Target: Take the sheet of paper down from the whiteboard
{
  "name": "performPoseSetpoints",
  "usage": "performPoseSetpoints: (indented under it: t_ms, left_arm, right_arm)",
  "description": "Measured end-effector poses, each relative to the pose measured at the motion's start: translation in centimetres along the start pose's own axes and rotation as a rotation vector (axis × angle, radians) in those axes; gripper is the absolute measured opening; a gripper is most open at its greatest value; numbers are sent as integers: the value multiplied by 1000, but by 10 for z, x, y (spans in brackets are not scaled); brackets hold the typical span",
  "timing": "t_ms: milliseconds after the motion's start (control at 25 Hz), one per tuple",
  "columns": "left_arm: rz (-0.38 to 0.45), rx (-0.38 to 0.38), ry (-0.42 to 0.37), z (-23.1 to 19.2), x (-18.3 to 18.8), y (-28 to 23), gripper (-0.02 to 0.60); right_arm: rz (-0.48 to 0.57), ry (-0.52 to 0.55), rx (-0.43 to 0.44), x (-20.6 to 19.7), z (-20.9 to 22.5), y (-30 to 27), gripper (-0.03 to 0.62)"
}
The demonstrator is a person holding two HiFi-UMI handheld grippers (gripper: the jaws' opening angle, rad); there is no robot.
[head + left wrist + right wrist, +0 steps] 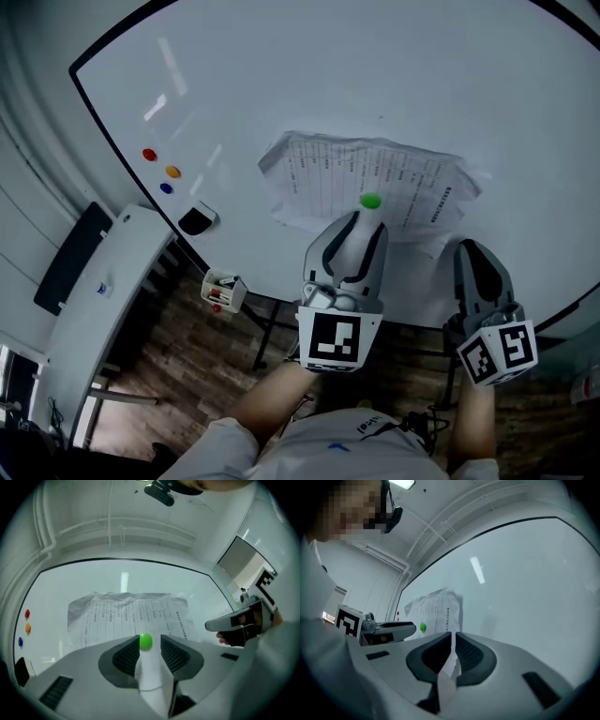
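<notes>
On the whiteboard [281, 75], near its middle, a crumpled printed sheet [356, 173] is pinned flat by a green magnet [371, 201]. At the sheet's 6 o'clock, the left gripper [359, 217] points at the magnet, its jaws apart and gripping nothing. At the sheet's 4 o'clock, the right gripper [472, 247] has its jaws nearly together and holds nothing. Three small magnets [172, 172] sit at the sheet's 9 o'clock.
</notes>
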State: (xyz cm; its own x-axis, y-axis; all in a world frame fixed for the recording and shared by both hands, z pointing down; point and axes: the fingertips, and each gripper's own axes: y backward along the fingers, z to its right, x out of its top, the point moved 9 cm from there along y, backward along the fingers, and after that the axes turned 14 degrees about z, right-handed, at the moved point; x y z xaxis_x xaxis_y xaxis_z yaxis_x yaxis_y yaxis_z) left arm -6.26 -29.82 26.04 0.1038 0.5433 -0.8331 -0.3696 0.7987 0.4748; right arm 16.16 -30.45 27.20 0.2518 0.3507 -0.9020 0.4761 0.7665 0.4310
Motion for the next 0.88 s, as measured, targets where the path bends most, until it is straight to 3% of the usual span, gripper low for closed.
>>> performPoseSetpoints:
  t_ms: [280, 880]
  left_arm:
    - [-23, 85, -49, 2, -6, -16, 158]
    - [-58, 158, -55, 6, -16, -28, 161]
  right_arm:
    - [20, 27, 46, 5, 14, -12, 71]
    - [56, 97, 122, 3, 13, -35, 75]
